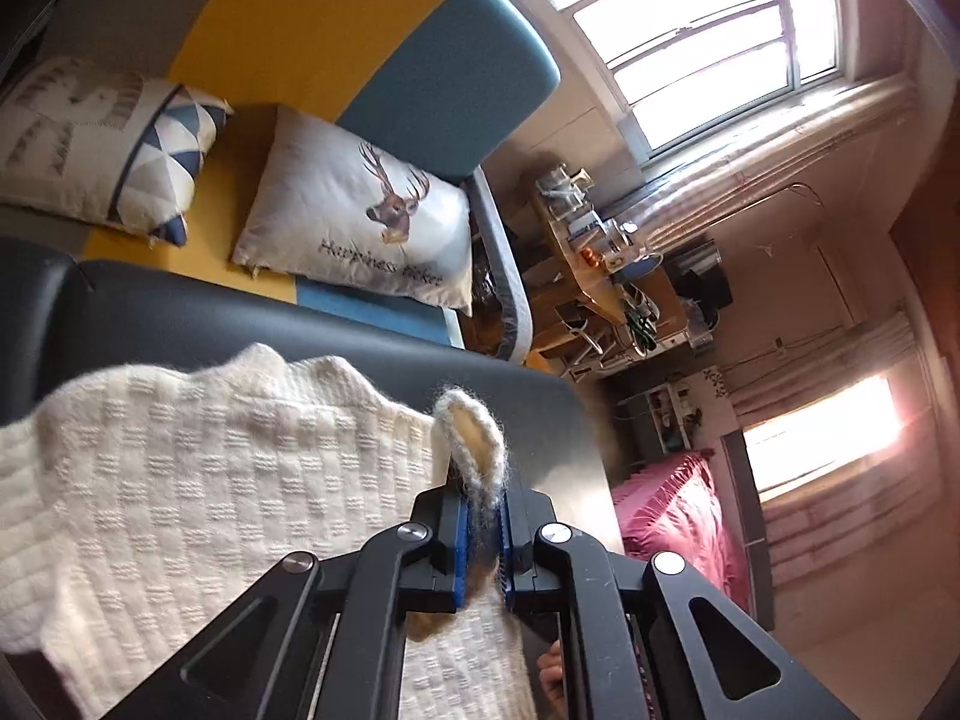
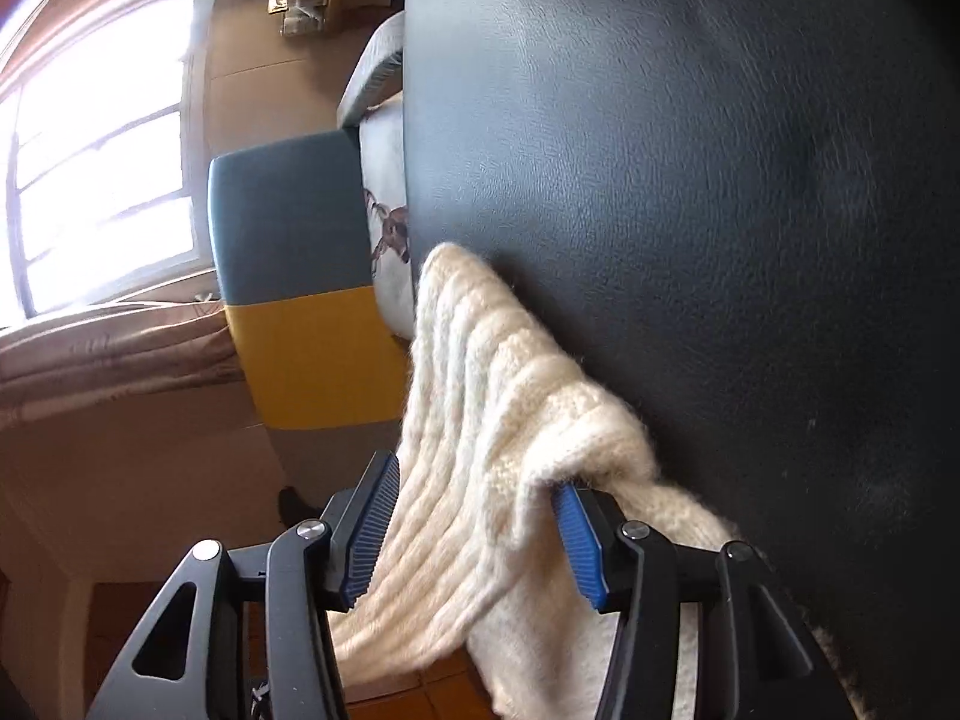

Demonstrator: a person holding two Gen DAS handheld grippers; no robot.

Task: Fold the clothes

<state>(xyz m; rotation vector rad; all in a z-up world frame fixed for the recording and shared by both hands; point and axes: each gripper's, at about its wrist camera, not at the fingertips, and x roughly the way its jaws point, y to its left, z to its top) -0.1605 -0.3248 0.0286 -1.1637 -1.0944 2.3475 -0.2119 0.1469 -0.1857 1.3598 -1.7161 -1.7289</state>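
My left gripper pinches the cream knitted sweater's edge; right gripper spread, ribbed hem running between its pads.

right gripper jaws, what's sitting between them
In the right wrist view, the ribbed part of the cream sweater lies between the open jaws of the right gripper.

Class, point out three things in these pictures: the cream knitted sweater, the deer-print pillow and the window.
cream knitted sweater (image 1: pixel 198 480), left wrist view, on its flat knitted body.
deer-print pillow (image 1: pixel 360 222), left wrist view, on its white front.
window (image 1: pixel 690 30), left wrist view, on the bright panes.
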